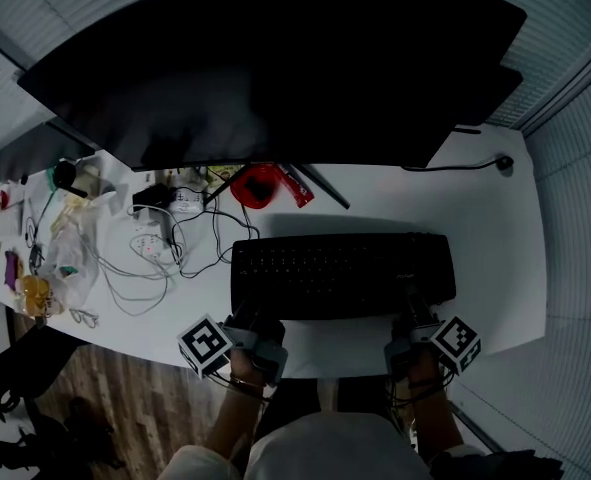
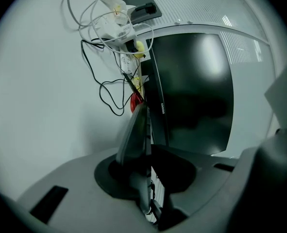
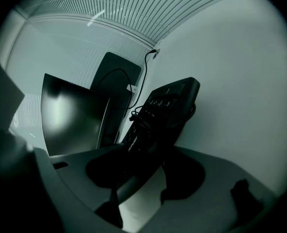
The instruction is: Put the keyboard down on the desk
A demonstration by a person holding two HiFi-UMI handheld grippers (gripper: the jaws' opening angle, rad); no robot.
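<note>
A black keyboard (image 1: 340, 273) lies across the middle of the white desk (image 1: 495, 238), in front of the monitor. My left gripper (image 1: 255, 323) is at its near left corner. In the left gripper view the keyboard's thin edge (image 2: 133, 135) runs between the jaws of my left gripper (image 2: 145, 178), which are shut on it. My right gripper (image 1: 415, 318) is at the near right corner. In the right gripper view the keyboard (image 3: 162, 115) slants between the jaws of my right gripper (image 3: 143, 178). They stand wide, with a light gap beside the keyboard.
A big dark monitor (image 1: 275, 68) fills the back of the desk. Left of the keyboard lie tangled cables (image 1: 145, 258), plastic bags (image 1: 70, 238) and a red object (image 1: 258, 183). A black cable (image 1: 455, 166) runs at the back right. The desk's front edge is just behind the grippers.
</note>
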